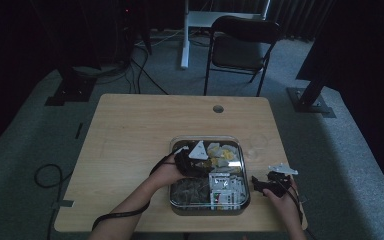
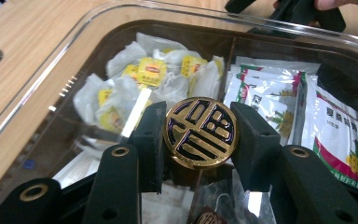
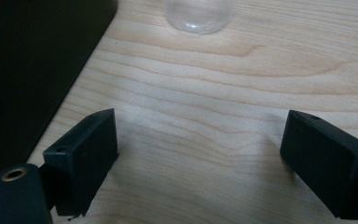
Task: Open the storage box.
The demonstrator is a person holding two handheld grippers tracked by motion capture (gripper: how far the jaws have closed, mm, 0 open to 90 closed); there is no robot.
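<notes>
We see the left gripper [image 2: 200, 133] clenching a round gold-and-dark-blue knob [image 2: 200, 132] over the compartmented box [image 2: 98, 18] on the tabletop [image 1: 130, 130], while the right gripper [image 3: 200, 158] fingers stand released.

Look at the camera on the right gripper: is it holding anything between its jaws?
No, the right gripper has its jaws standing wide apart, with just the bare wooden table between them.

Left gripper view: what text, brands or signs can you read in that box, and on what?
"Lipton": on the yellow tags of the white tea bags.
Gold stylised sign, not readable as a word: on the round knob that the left gripper clamps.
Print on the white, green and red sachets: Chinese characters, too small to read.
</notes>
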